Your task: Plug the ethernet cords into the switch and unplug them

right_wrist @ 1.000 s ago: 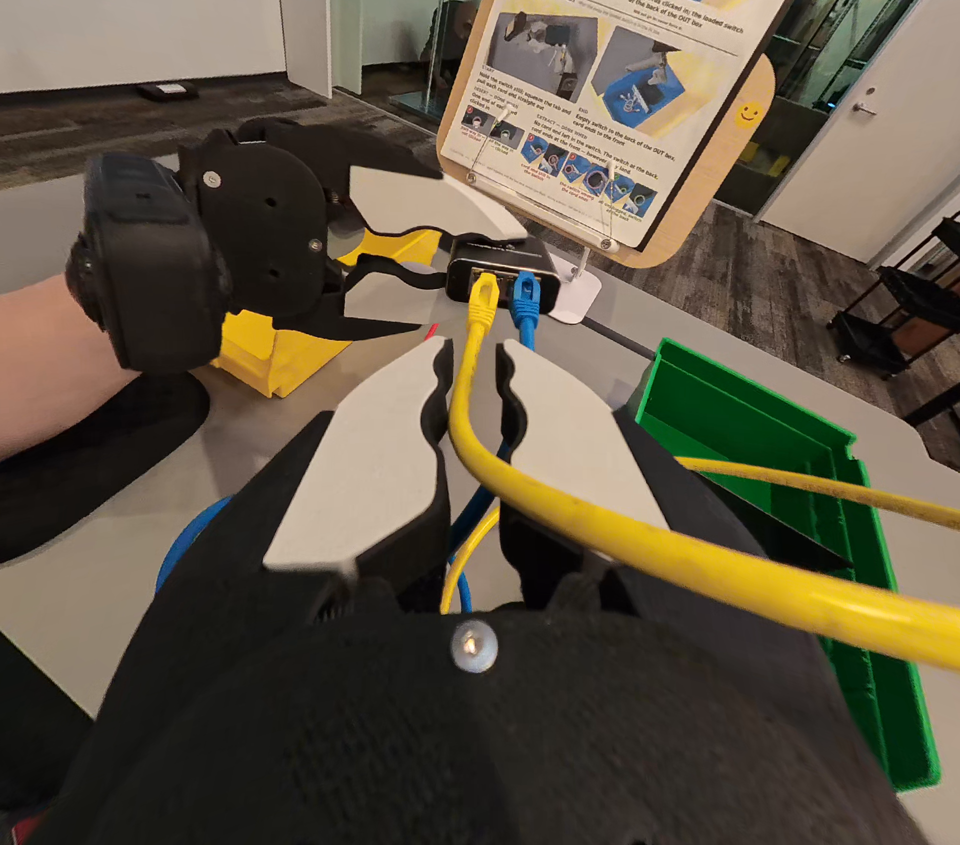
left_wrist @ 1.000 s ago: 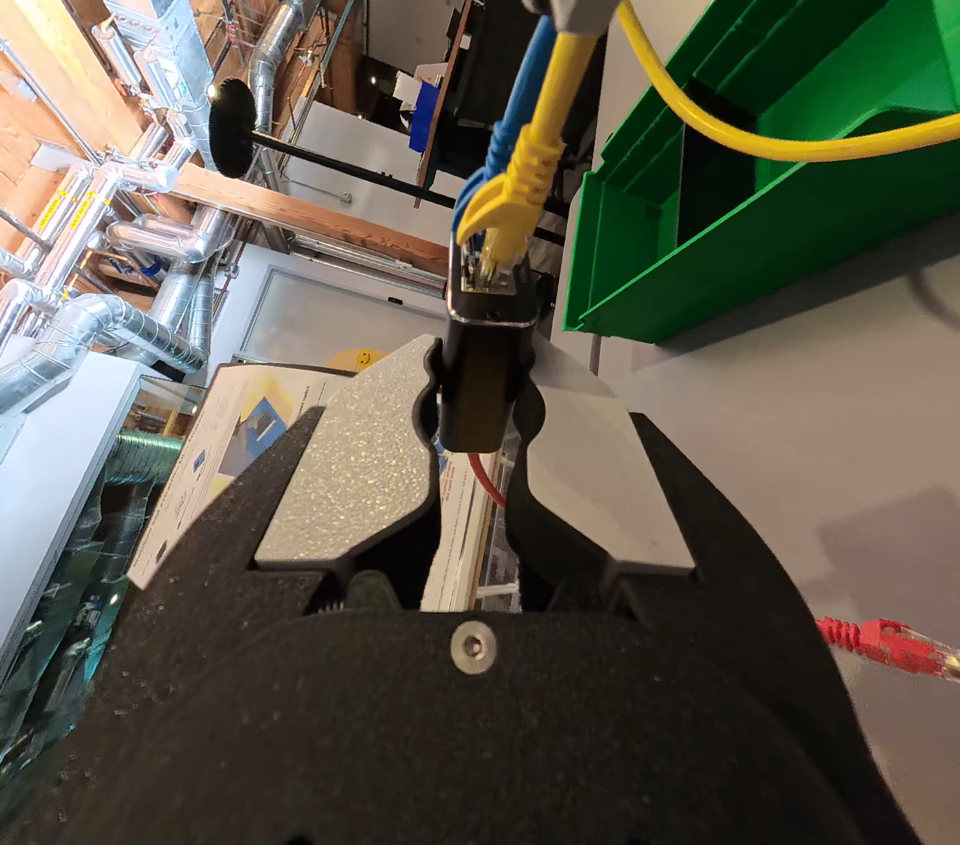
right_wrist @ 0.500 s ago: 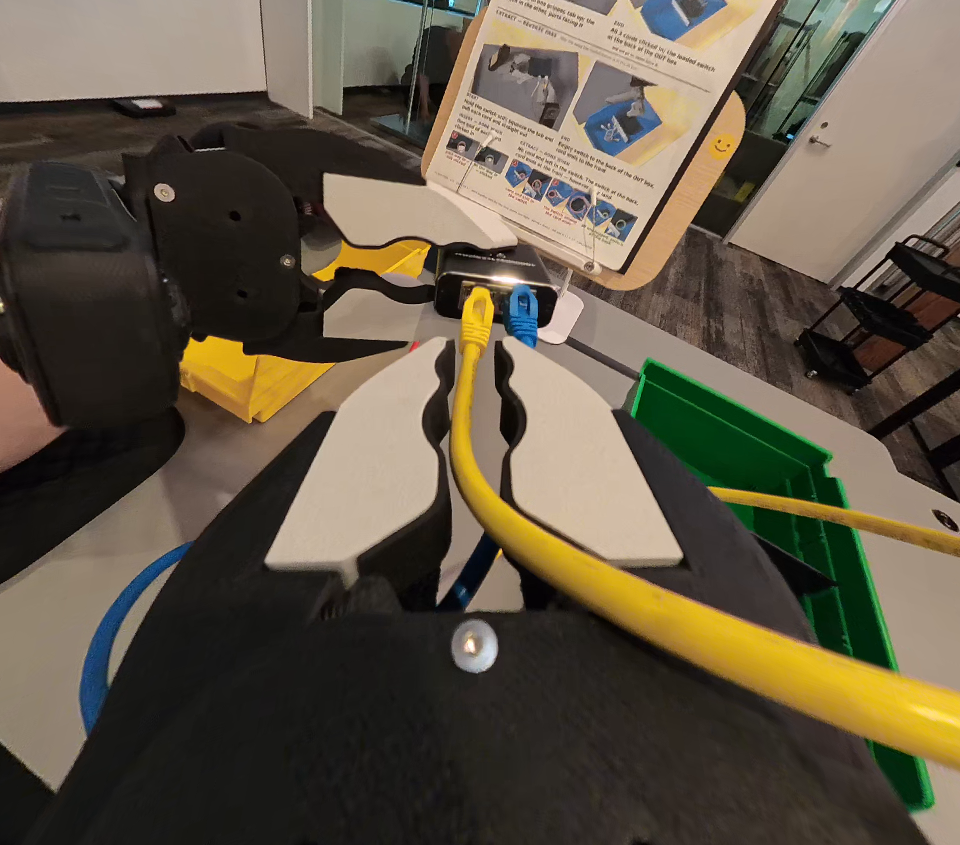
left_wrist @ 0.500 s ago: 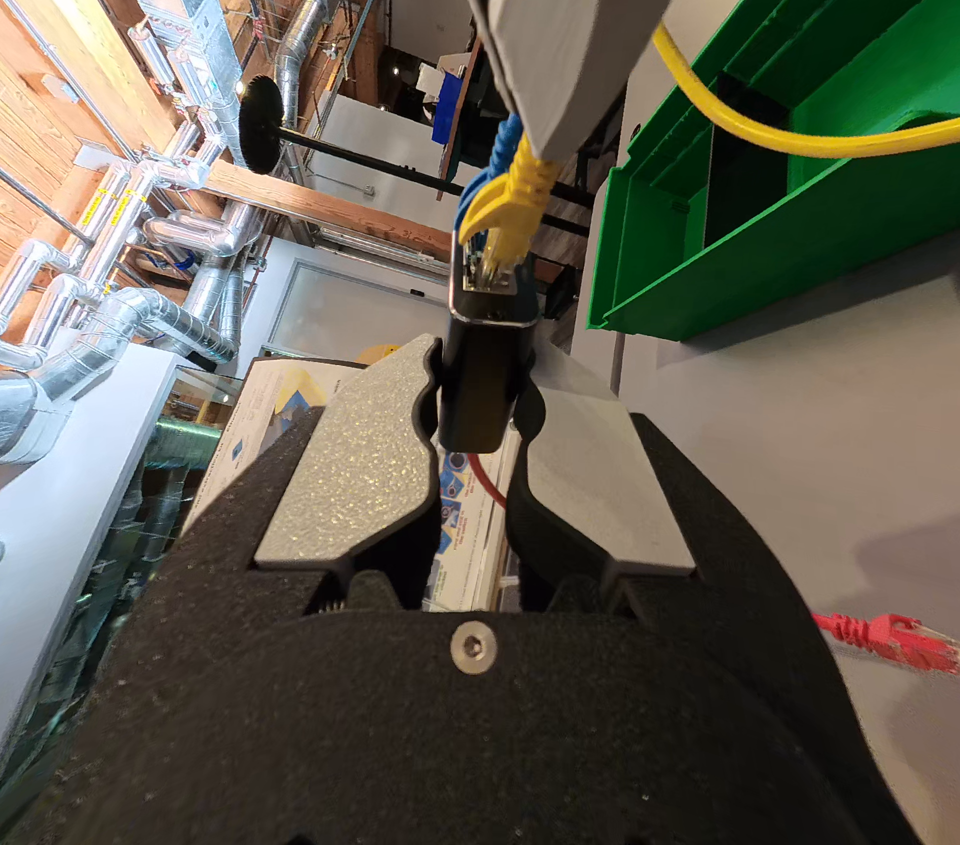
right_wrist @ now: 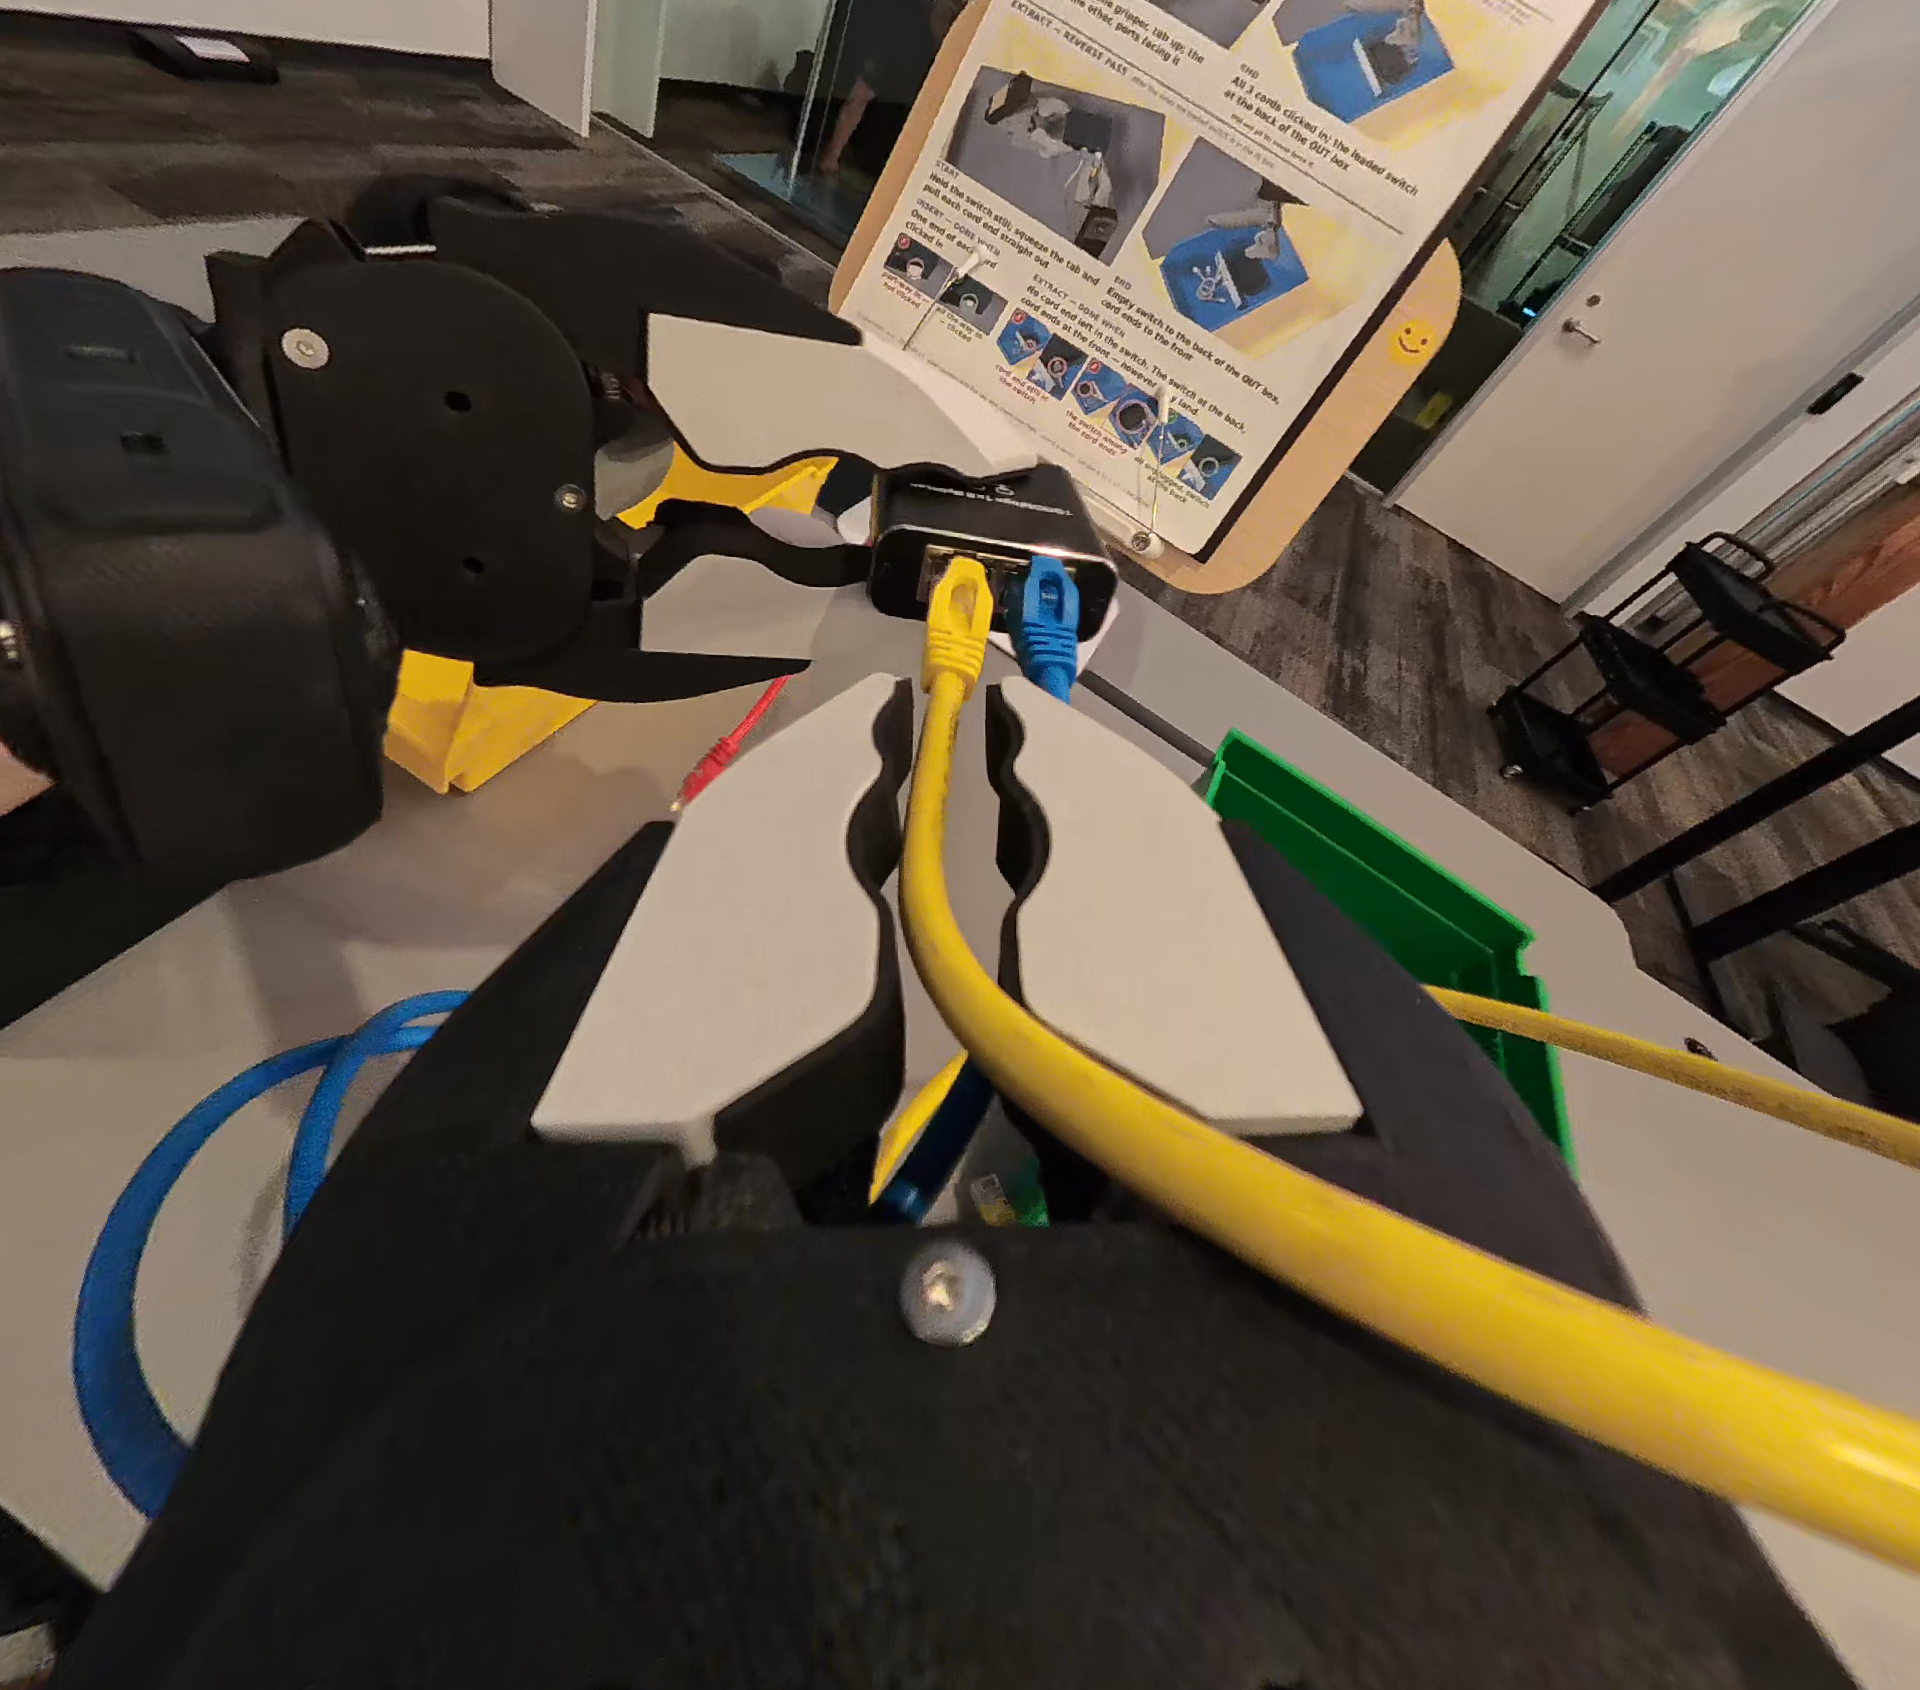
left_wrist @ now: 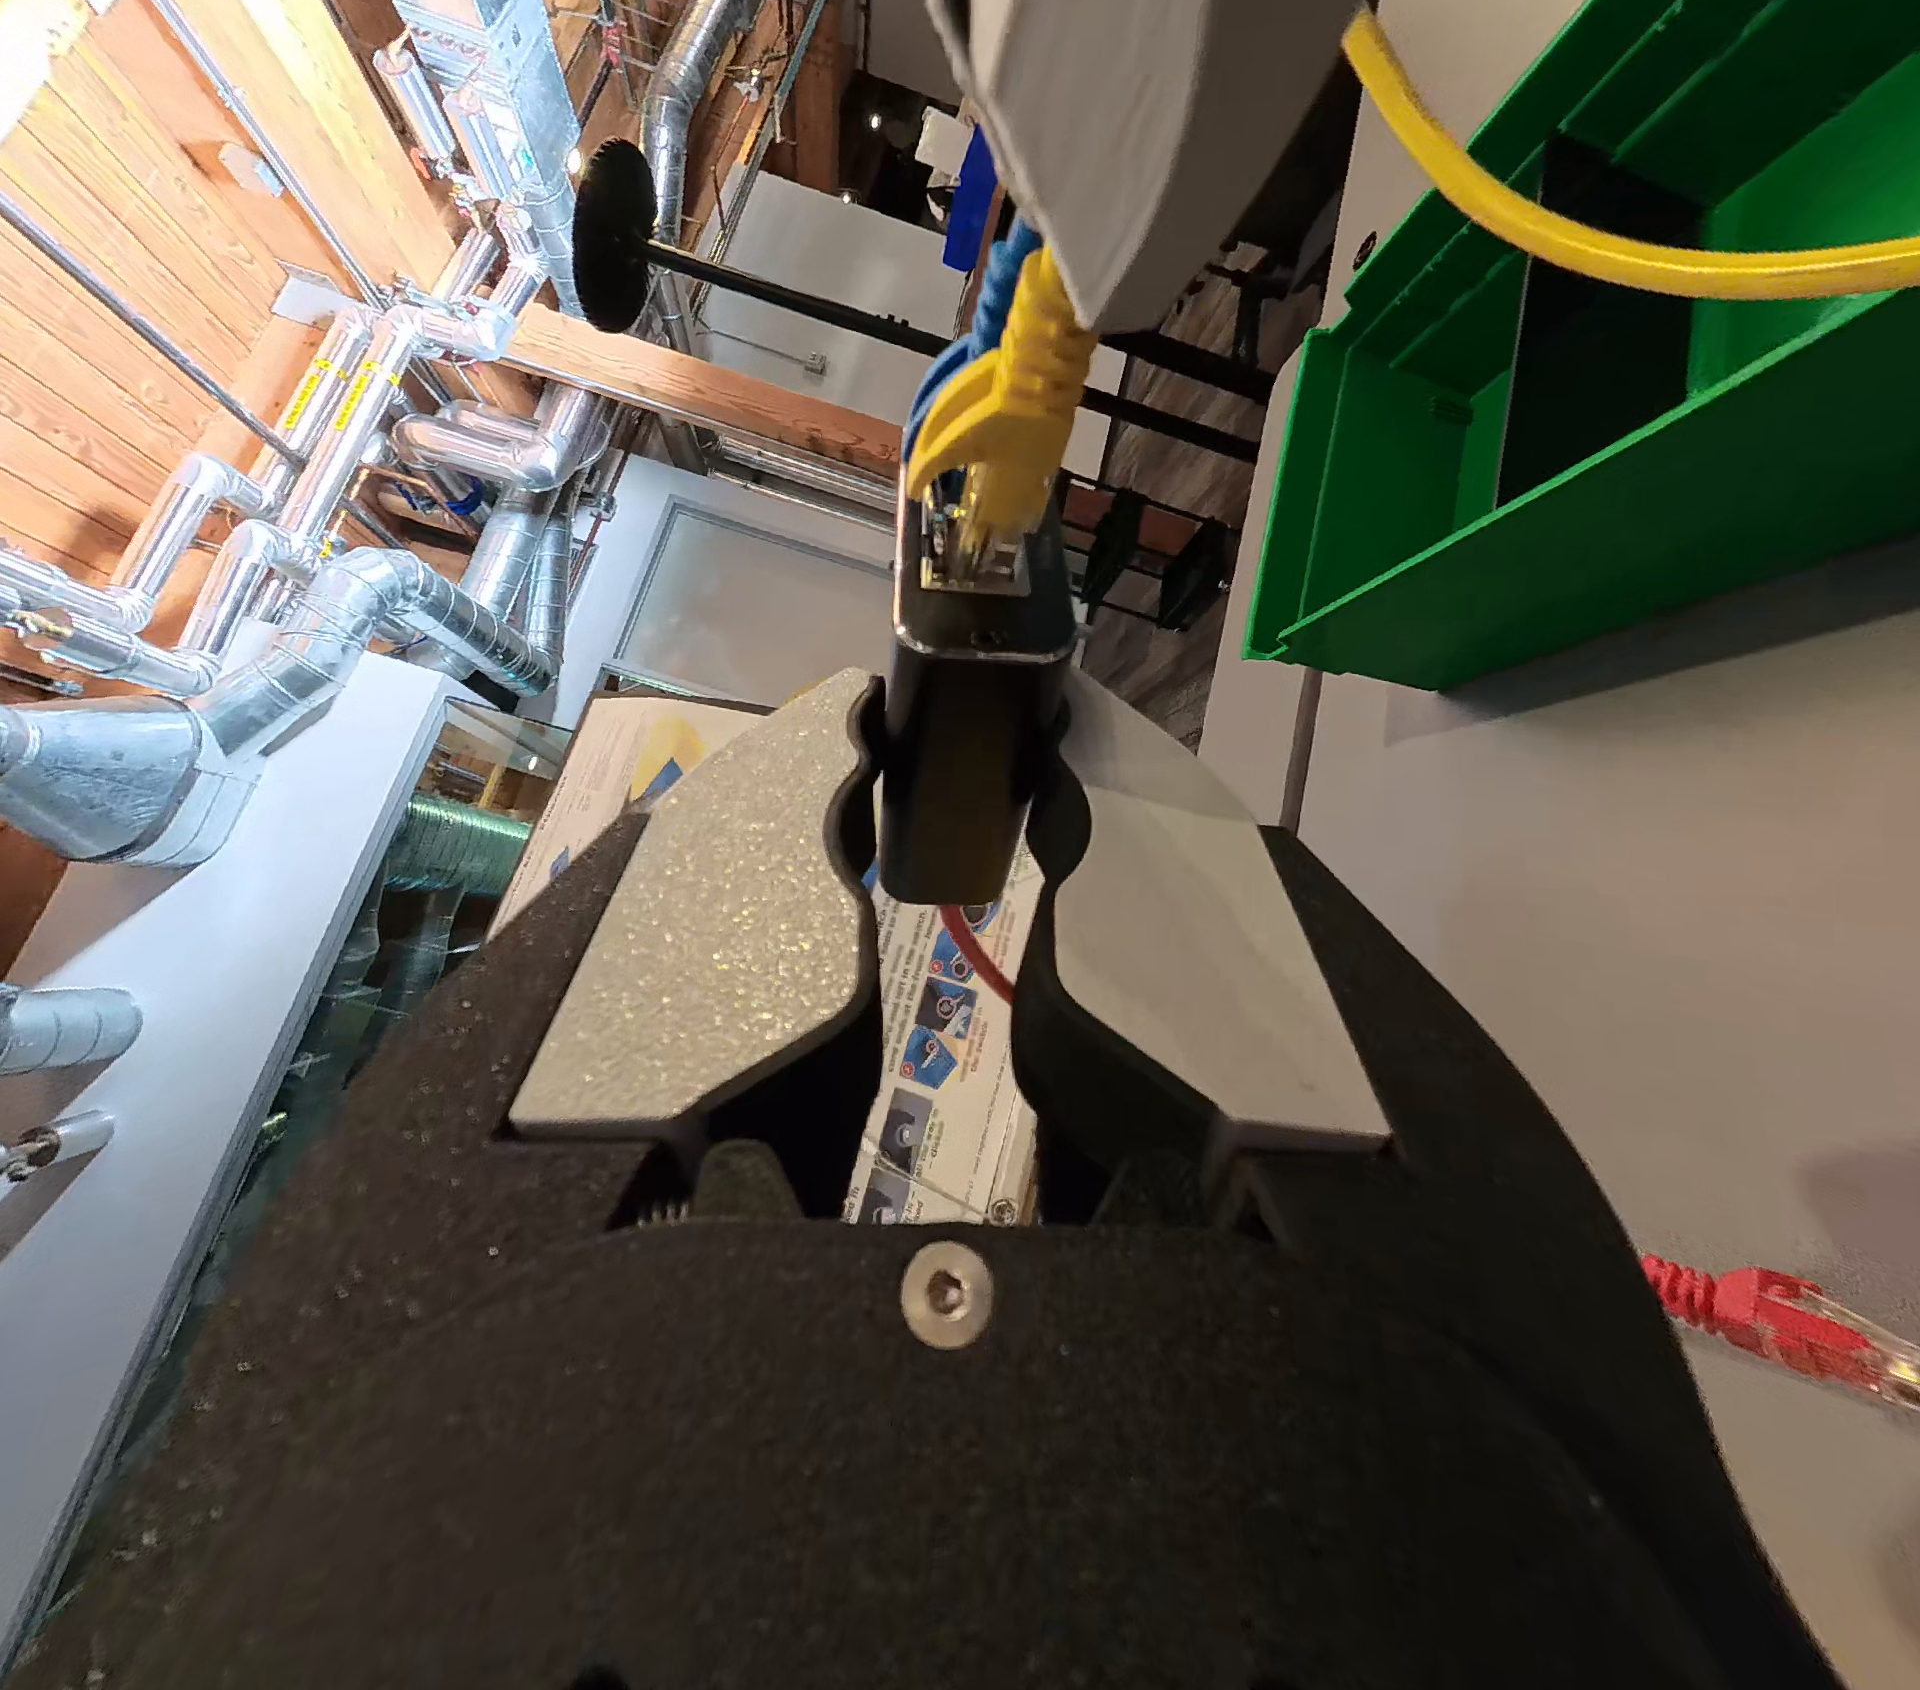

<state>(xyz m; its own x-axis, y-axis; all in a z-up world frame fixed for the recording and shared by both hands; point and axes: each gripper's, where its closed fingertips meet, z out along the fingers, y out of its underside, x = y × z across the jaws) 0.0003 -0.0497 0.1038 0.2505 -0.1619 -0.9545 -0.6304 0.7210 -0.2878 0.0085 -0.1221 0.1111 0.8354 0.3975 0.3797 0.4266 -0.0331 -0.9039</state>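
Switch (right_wrist: 987, 544) sat clamped in your left gripper (left_wrist: 961, 793), ports facing your right gripper (right_wrist: 940, 741), whose narrowly parted jaws straddled the plugged yellow cord (right_wrist: 940, 767) lengthwise.

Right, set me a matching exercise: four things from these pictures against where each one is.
1. yellow ethernet cord
2. blue ethernet cord
3. red ethernet cord
4. small black network switch

a. lying loose on the grey table
b. clamped in the left gripper's jaws
c. plugged in, running between the right gripper's jaws
d. plugged in, outside the right gripper's jaws

Pairs: 1-c, 2-d, 3-a, 4-b
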